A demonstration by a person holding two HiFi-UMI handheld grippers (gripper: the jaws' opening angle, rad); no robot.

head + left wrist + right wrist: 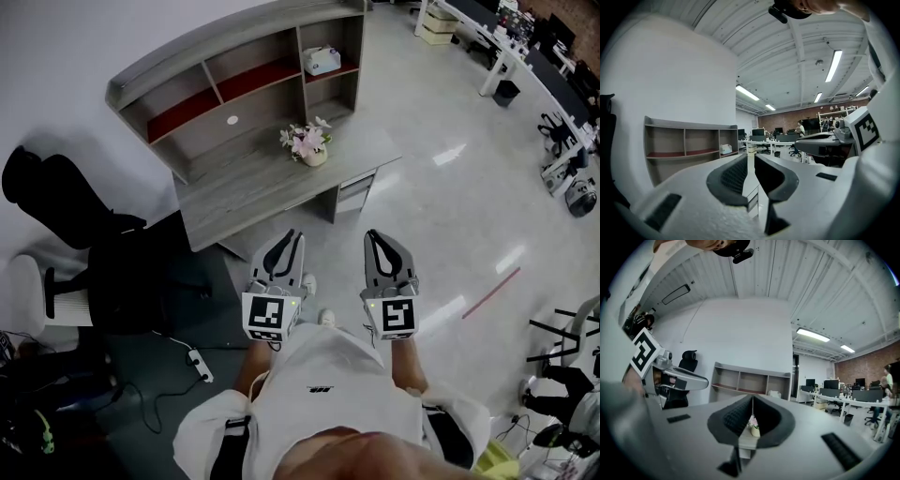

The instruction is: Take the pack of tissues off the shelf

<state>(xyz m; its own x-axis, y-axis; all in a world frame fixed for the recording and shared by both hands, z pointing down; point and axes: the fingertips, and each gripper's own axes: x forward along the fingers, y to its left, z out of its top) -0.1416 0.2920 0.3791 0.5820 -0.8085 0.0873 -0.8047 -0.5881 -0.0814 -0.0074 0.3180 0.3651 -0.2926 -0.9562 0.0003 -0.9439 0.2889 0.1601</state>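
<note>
The pack of tissues (322, 61) is a white packet in the right-hand compartment of the grey shelf unit (206, 66) on top of a desk; it also shows small in the left gripper view (725, 149) and the right gripper view (775, 393). Both grippers are held side by side over the floor in front of the desk, far short of the shelf. The left gripper (294, 234) is shut with only a thin slit between its jaws and holds nothing. The right gripper (372, 234) is shut and holds nothing.
A pot of pink flowers (309, 145) stands on the desk top (244, 187) below the shelf. A black office chair (66, 202) and a power strip (197, 361) are at the left. Office desks and chairs (525, 56) line the far right. A red line (490, 292) marks the floor.
</note>
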